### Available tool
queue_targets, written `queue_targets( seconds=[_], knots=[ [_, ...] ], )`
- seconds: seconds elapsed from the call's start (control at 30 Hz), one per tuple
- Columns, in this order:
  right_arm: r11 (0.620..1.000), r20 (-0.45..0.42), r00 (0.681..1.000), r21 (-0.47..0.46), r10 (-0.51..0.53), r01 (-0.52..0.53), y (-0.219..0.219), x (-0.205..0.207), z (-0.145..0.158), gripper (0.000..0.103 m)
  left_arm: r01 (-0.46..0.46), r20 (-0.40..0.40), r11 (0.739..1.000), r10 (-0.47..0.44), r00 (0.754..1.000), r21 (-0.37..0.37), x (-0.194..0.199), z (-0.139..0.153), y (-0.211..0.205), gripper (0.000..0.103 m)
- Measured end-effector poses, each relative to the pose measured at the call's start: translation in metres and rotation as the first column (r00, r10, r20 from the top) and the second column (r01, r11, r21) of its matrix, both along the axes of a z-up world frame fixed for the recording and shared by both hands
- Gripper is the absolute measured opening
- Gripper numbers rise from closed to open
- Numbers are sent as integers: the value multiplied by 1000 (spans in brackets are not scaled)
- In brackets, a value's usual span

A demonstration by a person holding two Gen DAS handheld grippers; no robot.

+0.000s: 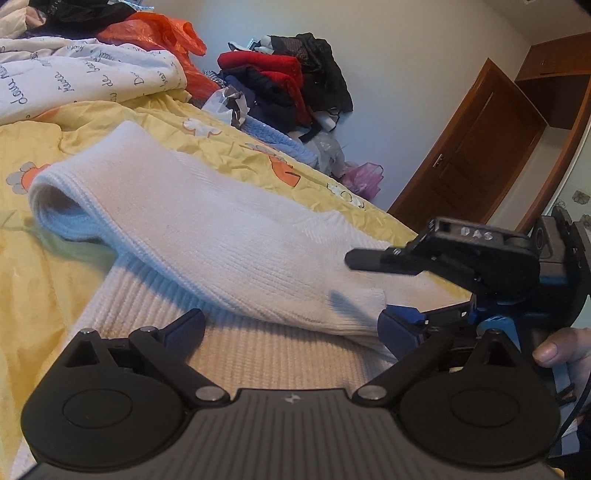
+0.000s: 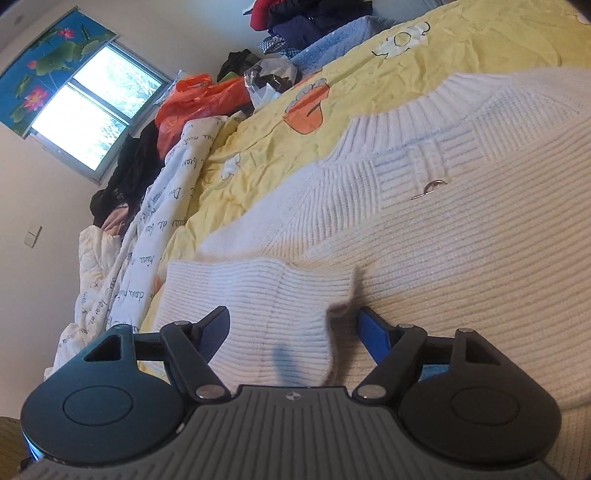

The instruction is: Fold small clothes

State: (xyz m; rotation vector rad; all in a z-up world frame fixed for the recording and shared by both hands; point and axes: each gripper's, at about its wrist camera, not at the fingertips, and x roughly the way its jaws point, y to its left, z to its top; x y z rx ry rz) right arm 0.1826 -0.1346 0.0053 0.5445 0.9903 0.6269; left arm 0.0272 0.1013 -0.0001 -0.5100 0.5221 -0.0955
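Left claw (image 1: 291, 328) spread wide, nothing between its fingers, hovering just short of the folded sleeve (image 1: 207, 236) of a white knit sweater (image 2: 461, 258) spread flat on the yellow bedsheet (image 1: 48, 280). Sleeve cuff lying straight ahead of this claw, across the sweater's ribbed body. Right claw (image 2: 295, 332) about half open, sleeve cuff (image 2: 266, 314) sitting between its fingers, pads not visibly pressing it. In the left view, right claw (image 1: 373, 291) just right of the left claw, a thumb (image 1: 554, 349) on its handle. Beyond both claws, a heap of clothes (image 1: 288, 85) and an orange plastic bag (image 1: 155, 33)
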Motion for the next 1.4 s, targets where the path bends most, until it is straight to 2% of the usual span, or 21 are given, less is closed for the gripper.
queue_targets(
  seconds=[0.03,0.07,0.1,0.17,0.2,0.37,0.47,0.67,0.77,0.87,0.97,1.17,1.2,1.27,1.3,1.37,1.4],
  knots=[
    [999,15,1000,-41,6,-6,4,-2,1,48,1,1,1000,-1,1000,-3,0,0,0,102],
    [996,40,999,-93,15,-11,8,-3,1,36,2,2,1000,-2,1000,-6,0,0,1,102],
    [991,60,998,-136,21,-12,11,-5,1,16,2,3,1000,-2,1000,-10,0,0,1,102],
    [989,94,995,-150,22,-8,7,-8,1,13,3,4,1000,-3,1000,-15,0,0,2,102],
    [987,113,993,-158,28,-9,6,-10,3,7,3,4,1000,-3,1000,-17,0,0,2,102],
    [990,193,981,-143,32,-4,-7,-8,29,7,3,4,1000,-3,1000,-15,0,-1,2,102],
    [988,227,974,-151,17,18,-28,4,50,7,3,3,1000,-3,1000,-13,0,-1,2,102],
    [971,257,962,-190,-94,146,-114,19,69,7,3,2,1000,-3,1000,-9,0,-1,2,103],
    [958,248,954,-187,-169,218,-163,18,64,7,5,1,1000,-5,1000,-1,0,-1,1,103],
    [947,230,952,-202,-201,248,-194,14,52,7,8,-2,1000,-8,1000,14,1,0,-2,103],
    [948,210,958,-208,-196,240,-202,9,36,7,7,-4,1000,-7,1000,21,2,1,-4,103],
    [931,192,963,-278,-188,237,-191,5,1,8,6,-9,999,-6,1000,36,3,2,-6,103],
    [932,199,960,-264,-197,246,-191,3,-2,21,6,-9,999,-6,1000,38,3,1,-7,103],
    [934,215,951,-234,-221,270,-194,-2,2,27,6,-10,999,-6,1000,39,3,2,-7,103],
    [924,239,940,-240,-242,298,-196,-6,7,36,6,-10,999,-6,1000,41,3,1,-7,103],
    [894,345,896,-248,-278,373,-195,-20,21,39,6,-10,999,-5,1000,40,4,1,-7,103],
    [892,395,879,-246,-266,380,-193,-28,28,39,6,-10,999,-5,1000,40,4,2,-7,103]
  ],
)
